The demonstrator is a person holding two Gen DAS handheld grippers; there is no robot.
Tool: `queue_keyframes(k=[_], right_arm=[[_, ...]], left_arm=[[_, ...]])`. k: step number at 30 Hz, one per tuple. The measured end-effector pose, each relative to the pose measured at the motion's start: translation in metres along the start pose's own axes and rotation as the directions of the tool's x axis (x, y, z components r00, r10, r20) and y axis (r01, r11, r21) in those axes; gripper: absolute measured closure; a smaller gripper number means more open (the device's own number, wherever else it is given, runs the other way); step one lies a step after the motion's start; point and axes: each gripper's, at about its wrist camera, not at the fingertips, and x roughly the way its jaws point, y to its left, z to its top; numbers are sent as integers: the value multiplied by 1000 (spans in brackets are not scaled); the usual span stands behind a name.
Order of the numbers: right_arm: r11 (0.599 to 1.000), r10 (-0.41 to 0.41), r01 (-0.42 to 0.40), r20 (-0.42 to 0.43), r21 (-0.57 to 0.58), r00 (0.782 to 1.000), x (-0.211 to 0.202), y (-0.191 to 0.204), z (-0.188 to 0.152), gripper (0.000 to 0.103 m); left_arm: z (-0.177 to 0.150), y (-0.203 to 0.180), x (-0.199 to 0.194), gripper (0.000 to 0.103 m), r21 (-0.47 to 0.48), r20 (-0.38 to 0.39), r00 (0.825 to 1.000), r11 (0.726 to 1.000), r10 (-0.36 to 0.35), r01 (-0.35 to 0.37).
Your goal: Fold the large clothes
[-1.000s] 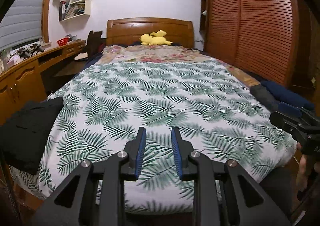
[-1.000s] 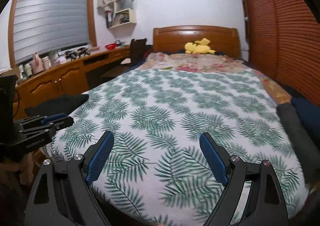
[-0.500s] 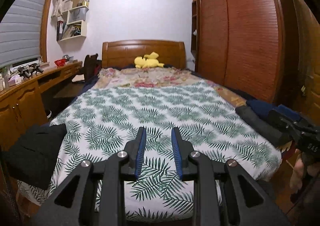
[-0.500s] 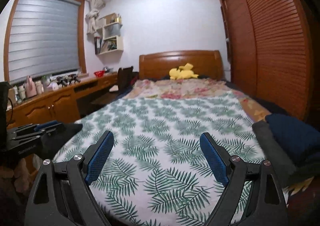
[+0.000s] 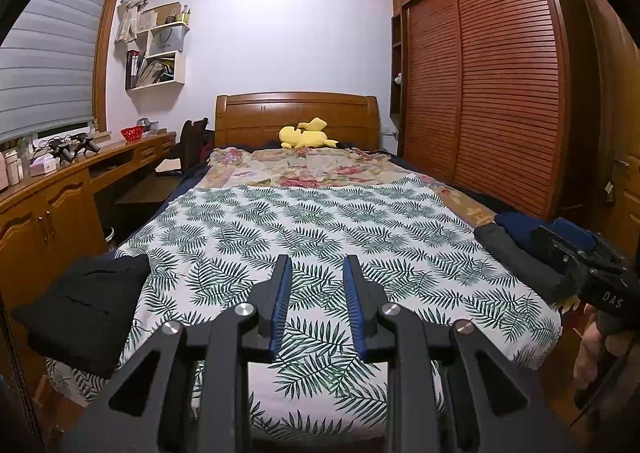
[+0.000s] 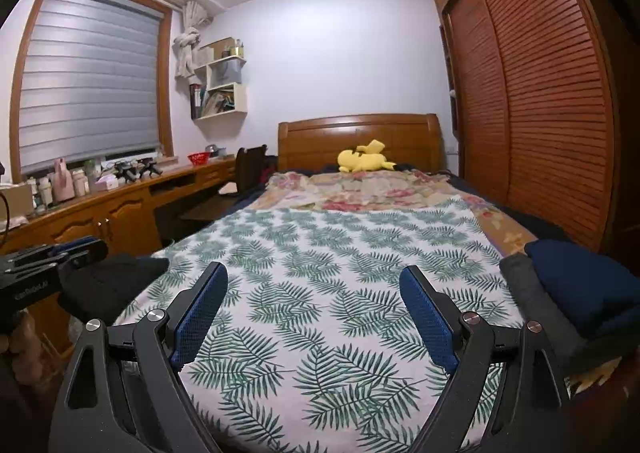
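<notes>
Ahead of both sets of fingers: the leaf-print bed cover (image 5: 320, 229), nothing gripped.

Your left gripper (image 5: 316, 273) holds its jaws narrowly apart; your right gripper (image 6: 314, 285) is spread wide (both empty). Black clothes (image 5: 76, 309) lie left of your left fingers, a grey and navy folded stack (image 6: 560, 297) right of your right ones.

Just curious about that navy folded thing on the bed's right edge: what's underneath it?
The navy folded garment lies on a dark grey folded garment, on the bed's leaf-print sheet. Anything lower in the pile is hidden.
</notes>
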Motion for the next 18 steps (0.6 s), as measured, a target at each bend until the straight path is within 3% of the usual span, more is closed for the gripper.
queue_keyframes(k=[18], right_arm=[[1000,-3,3,-3,5,1000,4,3,-1,13]], left_arm=[[-3,-1,5,78,-4,-16,1000,1000,2,-2]])
